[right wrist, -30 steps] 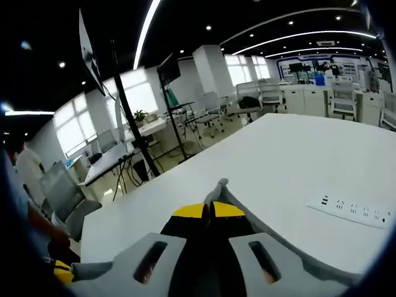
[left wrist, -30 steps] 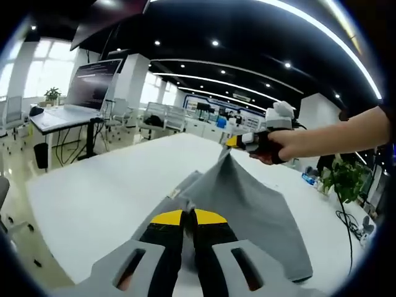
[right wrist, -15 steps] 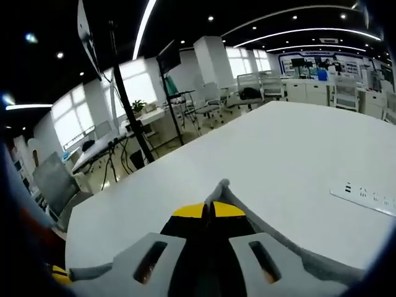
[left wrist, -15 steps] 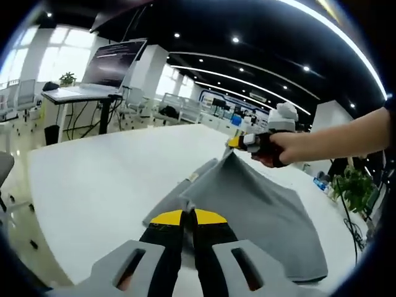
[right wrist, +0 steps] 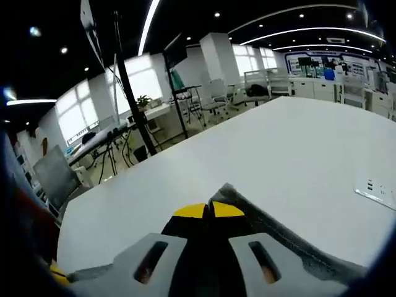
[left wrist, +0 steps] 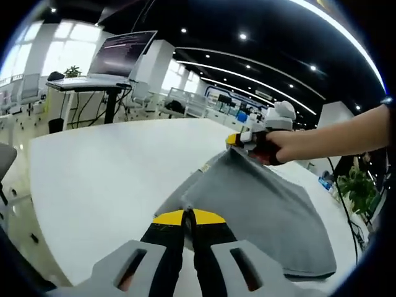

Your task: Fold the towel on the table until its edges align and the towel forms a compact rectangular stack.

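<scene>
A grey towel (left wrist: 263, 207) lies spread on the white table (left wrist: 99, 167), its near layer folded over a lower one. My left gripper (left wrist: 189, 216) is shut on the towel's near corner, which peeks up between the yellow tips. In the left gripper view my right gripper (left wrist: 238, 141), held by a person's hand (left wrist: 281, 145), pinches the towel's far corner just above the table. In the right gripper view my right gripper (right wrist: 209, 210) is shut on a grey towel corner (right wrist: 226, 193), and the towel's edge (right wrist: 297, 238) runs off to the lower right.
A white power strip (right wrist: 376, 189) lies on the table at the right. Beyond the table's far side stand a desk with a monitor (left wrist: 120, 55), office chairs (right wrist: 55, 182) and a potted plant (left wrist: 359, 185). Bare table stretches left of the towel.
Both grippers have come down toward the table with the towel corners still held. The raised far corner now sits lower and the towel lies flatter.
</scene>
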`<state>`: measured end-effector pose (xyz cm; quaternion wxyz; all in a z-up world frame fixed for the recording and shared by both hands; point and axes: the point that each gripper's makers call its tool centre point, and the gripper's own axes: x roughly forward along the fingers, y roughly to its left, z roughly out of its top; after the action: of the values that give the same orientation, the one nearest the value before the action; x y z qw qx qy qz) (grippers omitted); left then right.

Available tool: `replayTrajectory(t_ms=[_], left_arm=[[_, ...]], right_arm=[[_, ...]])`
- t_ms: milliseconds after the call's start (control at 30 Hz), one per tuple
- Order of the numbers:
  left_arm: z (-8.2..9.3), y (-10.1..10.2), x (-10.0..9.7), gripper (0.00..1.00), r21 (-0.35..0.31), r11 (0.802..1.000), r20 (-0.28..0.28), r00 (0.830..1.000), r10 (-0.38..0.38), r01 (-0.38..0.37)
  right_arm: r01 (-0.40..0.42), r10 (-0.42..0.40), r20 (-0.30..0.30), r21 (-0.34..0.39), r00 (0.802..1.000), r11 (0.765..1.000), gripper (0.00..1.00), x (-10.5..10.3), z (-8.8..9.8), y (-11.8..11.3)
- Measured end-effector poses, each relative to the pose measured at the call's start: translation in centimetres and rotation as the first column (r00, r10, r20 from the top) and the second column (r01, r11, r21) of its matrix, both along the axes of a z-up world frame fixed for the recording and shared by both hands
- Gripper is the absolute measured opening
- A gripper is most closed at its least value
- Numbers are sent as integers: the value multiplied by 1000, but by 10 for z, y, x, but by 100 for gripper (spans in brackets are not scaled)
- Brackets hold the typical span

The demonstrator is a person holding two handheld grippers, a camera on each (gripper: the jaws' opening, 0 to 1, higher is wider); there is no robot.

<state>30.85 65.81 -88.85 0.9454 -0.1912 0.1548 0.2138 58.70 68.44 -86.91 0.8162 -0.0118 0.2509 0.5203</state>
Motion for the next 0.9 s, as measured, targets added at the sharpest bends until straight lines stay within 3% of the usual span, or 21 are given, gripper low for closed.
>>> replayTrajectory(t_ms=[67, 133, 167, 200, 367, 533, 667, 733, 833, 900], left_arm=[[-2, 1, 1, 6, -5, 1000, 4, 1000, -6, 6], [-5, -3, 4, 16, 0, 999, -11, 999, -37, 37], [-8, 4, 1, 21, 73, 997, -71, 997, -35, 40], [-9, 6, -1, 24, 99, 994, -99, 995, -31, 41], [-4, 17, 1, 33, 153, 987, -123, 992, -33, 52], [-3, 29, 3, 34, 170, 982, -149, 987, -55, 81], [-5, 38, 0, 33, 163, 982, -172, 983, -65, 93], [-7, 40, 0, 32, 152, 983, -182, 980, -77, 106], [-10, 41, -2, 31, 142, 982, -203, 974, -98, 128], [-12, 40, -2, 30, 133, 980, -214, 970, -115, 146]], right_arm=[[-28, 28, -8, 3, 1000, 1000, 4, -5, 0, 1], [-65, 65, 13, 4, 998, 998, 14, -10, 2, -1], [-72, 72, 25, -2, 997, 997, 18, -11, 2, -2], [-92, 93, 65, -26, 994, 995, 22, -17, 3, -7], [-105, 110, 79, -59, 991, 993, 29, -12, 1, -19], [-74, 79, 74, -79, 994, 994, 32, -1, 1, -32], [-31, 37, 62, -107, 997, 994, 33, 3, 0, -64], [43, -44, -17, -82, 999, 996, 33, 8, 0, -78], [54, -51, 31, -99, 998, 994, 33, 12, 6, -101], [65, -63, 28, -109, 998, 992, 33, 13, 7, -115]])
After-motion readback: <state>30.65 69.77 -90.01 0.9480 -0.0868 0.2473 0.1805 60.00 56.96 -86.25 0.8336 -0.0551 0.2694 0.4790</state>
